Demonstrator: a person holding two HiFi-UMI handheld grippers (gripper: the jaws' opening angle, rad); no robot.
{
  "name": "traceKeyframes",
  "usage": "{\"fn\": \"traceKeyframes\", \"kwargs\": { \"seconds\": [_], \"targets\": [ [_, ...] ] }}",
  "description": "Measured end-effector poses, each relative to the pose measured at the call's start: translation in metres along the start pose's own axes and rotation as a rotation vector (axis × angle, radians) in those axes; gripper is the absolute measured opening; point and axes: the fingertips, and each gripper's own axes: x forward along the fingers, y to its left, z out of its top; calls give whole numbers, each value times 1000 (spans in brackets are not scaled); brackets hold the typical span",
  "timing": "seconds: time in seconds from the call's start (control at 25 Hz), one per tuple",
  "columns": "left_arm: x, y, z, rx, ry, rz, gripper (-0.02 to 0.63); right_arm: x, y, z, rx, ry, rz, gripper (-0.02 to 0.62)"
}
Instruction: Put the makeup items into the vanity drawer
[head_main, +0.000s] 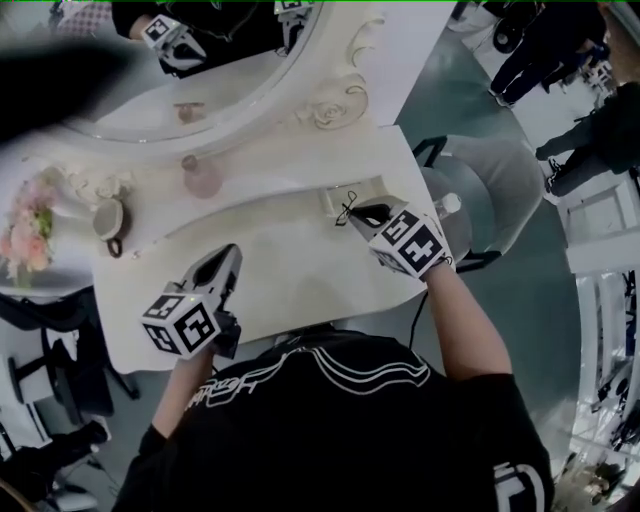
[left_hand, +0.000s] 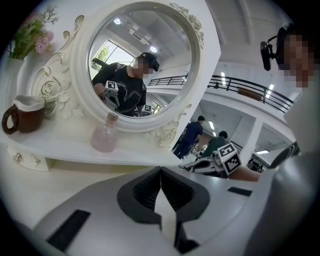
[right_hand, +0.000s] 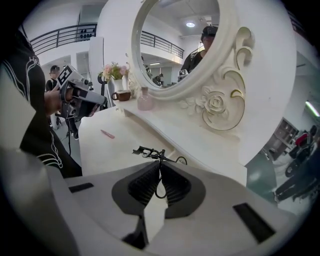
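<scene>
Clenched in my right gripper (right_hand: 160, 169) is one black eyelash curler (right_hand: 150, 151), its handle loop pinched between the pads and its head sticking out above the white tabletop (right_hand: 100, 150). My left gripper (left_hand: 161, 172) has its jaws pressed together on nothing. One pink stick (right_hand: 107, 134) lies on the tabletop, well apart from both grippers. On the shelf below the one round mirror (left_hand: 165, 75) stand one pink bottle (left_hand: 105, 137) and one brown mug (left_hand: 22, 117).

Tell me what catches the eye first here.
A large oval mirror in a carved white frame tops the white vanity. A round pink glass bottle stands on the shelf below it. The right gripper, over the vanity's right side, is shut on a thin black wire tool.
</scene>
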Motion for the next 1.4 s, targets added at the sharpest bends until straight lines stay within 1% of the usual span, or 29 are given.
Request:
{"fn": "traceKeyframes", "kwargs": {
  "seconds": [0.12, 0.44, 0.68, 0.84, 0.96, 1.08, 1.12, 1.2, 1.4],
  "targets": [
    [4, 2, 1, -5, 10, 9, 23, 4, -14, -7, -2, 33, 1, 38],
    [13, 10, 4, -9, 23, 20, 23, 26, -38, -26, -11, 155, 39, 38],
    [18, 18, 7, -17, 30, 36, 23, 43, -55, -35, -57, 256, 46, 38],
    [21, 22, 10, -19, 31, 37, 23, 54, -64, -43, -79, 326, 48, 38],
    [20, 24, 12, -21, 27, 38, 23, 60, -68, -46, -77, 363, 46, 40],
    [19, 29, 13, -24, 22, 46, 23, 66, -67, -52, -72, 406, 62, 40],
    [18, 31, 13, -24, 21, 49, 23, 67, -66, -52, -73, 408, 71, 40],
    [17, 34, 14, -29, 18, 53, 23, 70, -63, -45, -71, 373, 95, 41],
    [11, 41, 13, -42, 5, 61, 23, 70, -58, -38, -25, 323, 132, 48]
  ]
}}
